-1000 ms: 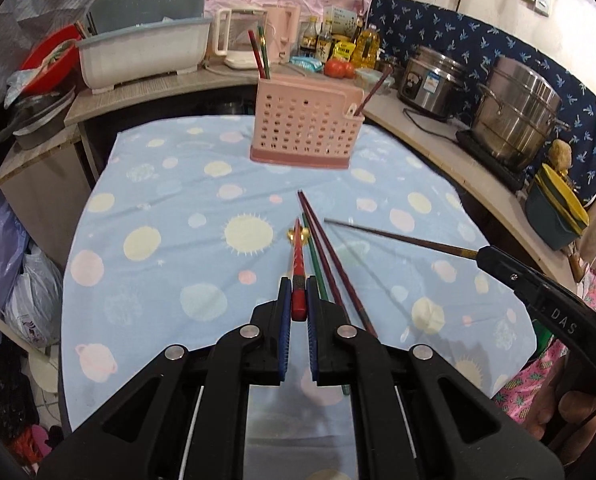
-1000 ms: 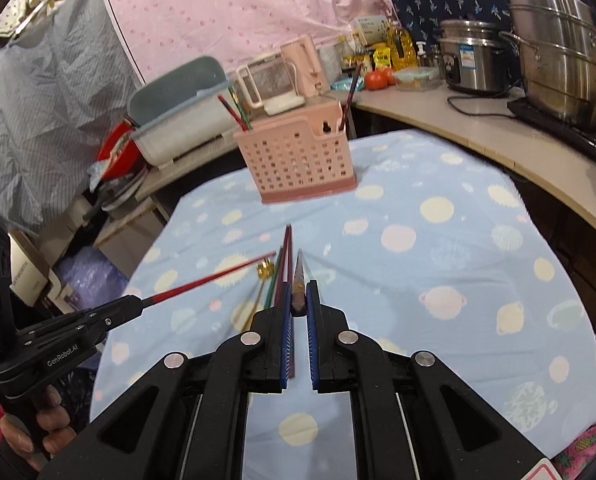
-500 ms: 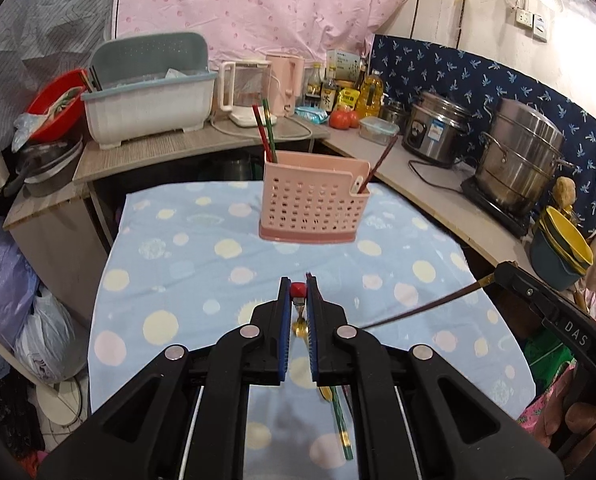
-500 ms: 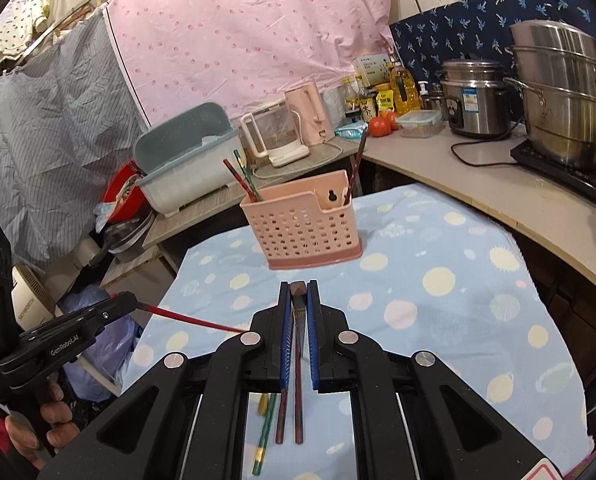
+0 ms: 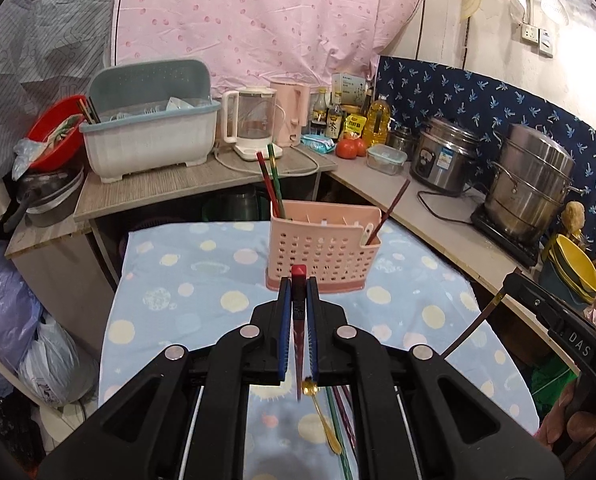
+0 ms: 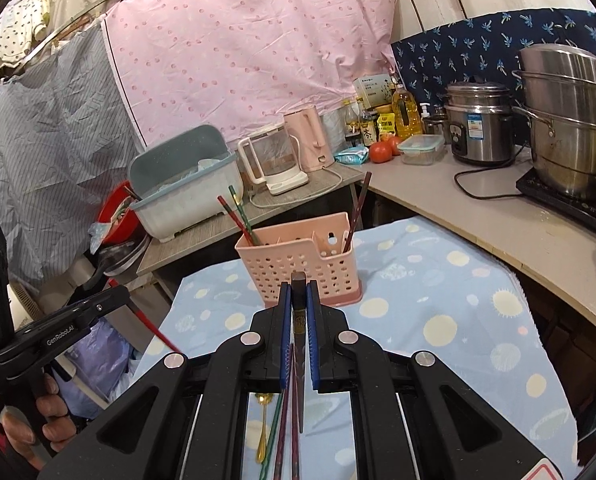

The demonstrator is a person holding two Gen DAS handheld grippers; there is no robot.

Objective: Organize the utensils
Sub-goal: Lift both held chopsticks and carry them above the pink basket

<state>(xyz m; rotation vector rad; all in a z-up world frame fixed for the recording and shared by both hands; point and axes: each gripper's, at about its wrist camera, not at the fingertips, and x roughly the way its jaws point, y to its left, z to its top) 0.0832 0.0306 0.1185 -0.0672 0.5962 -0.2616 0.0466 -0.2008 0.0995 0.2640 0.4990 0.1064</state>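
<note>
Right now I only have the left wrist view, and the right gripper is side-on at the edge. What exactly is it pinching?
Observer: The right gripper is shut on a dark brown chopstick. The chopstick's square end pokes just past the fingertips.
Operator: And how does my chopstick look from over there?
Observer: The red chopstick slants down and out below the left gripper, clear of the blue cloth.
Operator: Anything about the basket that I can't see?
Observer: The pink basket has a keyhole hanging slot in its tall far wall, near the single dark chopstick standing in it.
</note>
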